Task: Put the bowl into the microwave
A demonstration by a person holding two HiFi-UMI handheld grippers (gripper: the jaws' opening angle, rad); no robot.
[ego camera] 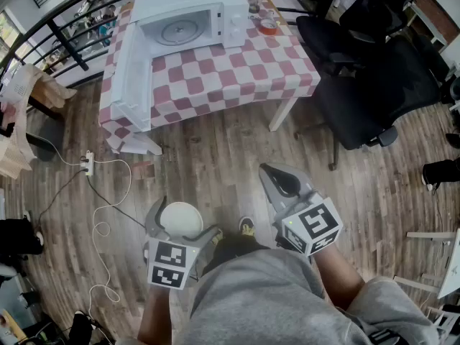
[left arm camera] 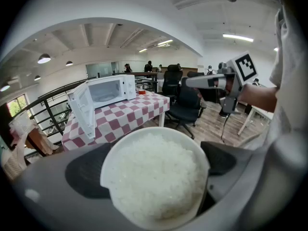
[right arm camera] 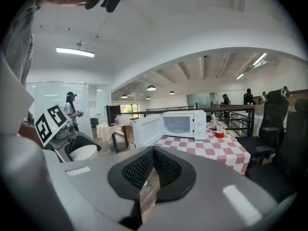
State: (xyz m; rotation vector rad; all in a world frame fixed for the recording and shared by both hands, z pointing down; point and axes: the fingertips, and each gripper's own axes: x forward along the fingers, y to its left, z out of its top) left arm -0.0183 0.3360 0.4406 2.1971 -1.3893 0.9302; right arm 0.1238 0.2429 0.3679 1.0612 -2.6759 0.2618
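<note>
A round, smooth white bowl (left arm camera: 154, 177) of grainy rice sits clamped between the left gripper's (ego camera: 181, 228) wide grey jaws. The right gripper's (right arm camera: 153, 154) ribbed black pads meet, empty. A boxy white microwave (ego camera: 190, 19) stands open, well ahead.

Bare floor (ego camera: 215, 153) up to table (ego camera: 241, 70); microwave door (ego camera: 133, 74) wide open.

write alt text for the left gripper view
A white bowl of rice is held in the left claw, up close. Beyond it, a white microwave stands with its door open on a checked table, and the right claw shows at upper right.
</note>
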